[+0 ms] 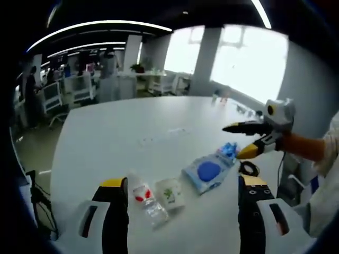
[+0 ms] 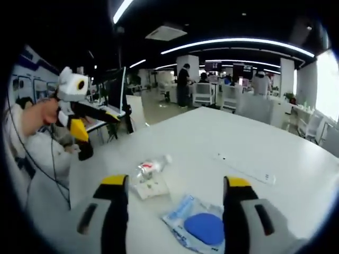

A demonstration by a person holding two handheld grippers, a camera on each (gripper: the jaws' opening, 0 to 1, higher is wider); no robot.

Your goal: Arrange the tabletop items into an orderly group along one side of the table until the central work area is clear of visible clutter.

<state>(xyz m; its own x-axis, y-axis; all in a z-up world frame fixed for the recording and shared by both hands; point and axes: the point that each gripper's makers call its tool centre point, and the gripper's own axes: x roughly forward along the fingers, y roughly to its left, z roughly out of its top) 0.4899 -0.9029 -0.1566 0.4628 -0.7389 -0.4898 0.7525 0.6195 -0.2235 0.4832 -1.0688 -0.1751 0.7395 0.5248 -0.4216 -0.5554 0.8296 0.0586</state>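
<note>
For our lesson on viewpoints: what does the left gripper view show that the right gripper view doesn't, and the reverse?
Left gripper view: the right gripper, jaws apart, and a small black ring near it.
Right gripper view: the left gripper, jaws apart, held up off the table.
Shared: the clear plastic bottle with a red label, the small white packet and the clear pouch holding a blue round pad, close together on the white table.

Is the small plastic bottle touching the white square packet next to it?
Touching. In the right gripper view the plastic bottle lies with its lower end against the white packet, no table showing between them.
</note>
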